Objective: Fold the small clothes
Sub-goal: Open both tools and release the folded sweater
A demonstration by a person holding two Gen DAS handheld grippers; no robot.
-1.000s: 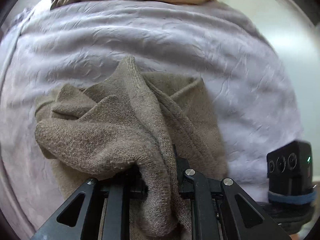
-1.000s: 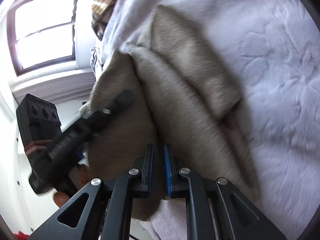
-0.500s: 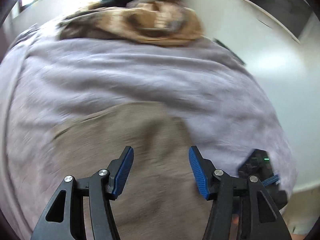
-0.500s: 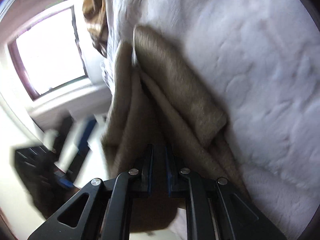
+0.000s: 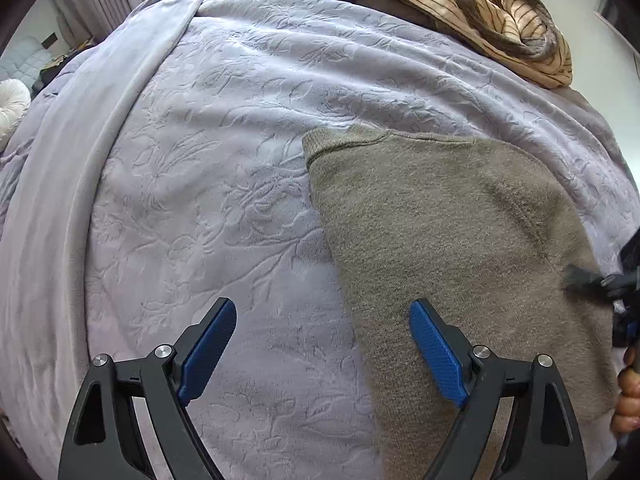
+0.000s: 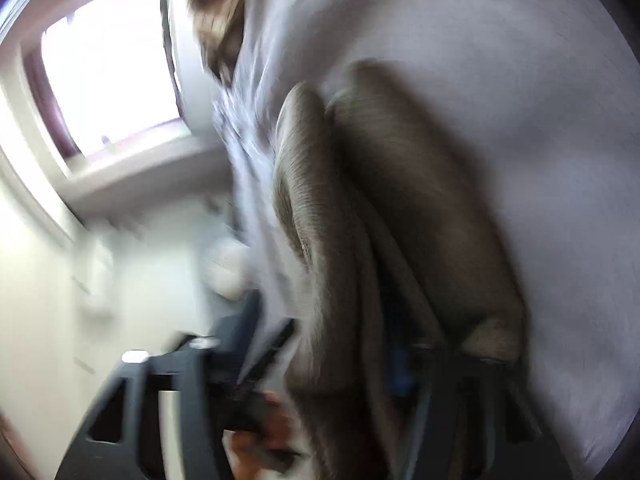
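A grey-brown knitted garment (image 5: 448,240) lies folded and flat on the lilac bedspread (image 5: 208,184), right of centre in the left wrist view. My left gripper (image 5: 322,352) is open and empty, hovering over the garment's left edge. In the blurred right wrist view the same garment (image 6: 360,248) hangs in thick folds. My right gripper (image 6: 404,364) is mostly hidden by the cloth; a blue pad shows amid the folds, and whether the jaws are closed is unclear. Its tip also shows at the garment's right edge (image 5: 588,280).
A pile of striped tan and brown clothes (image 5: 492,12) lies at the bed's far right. A lilac sheet fold (image 5: 100,128) runs along the left. A bright window (image 6: 108,64) and white wall (image 6: 48,288) show beyond the bed in the right wrist view.
My left gripper let go of the garment, opened wide and pulled back. The bunched garment now lies flat. The right gripper's view swung and blurred with the cloth still around its fingers.
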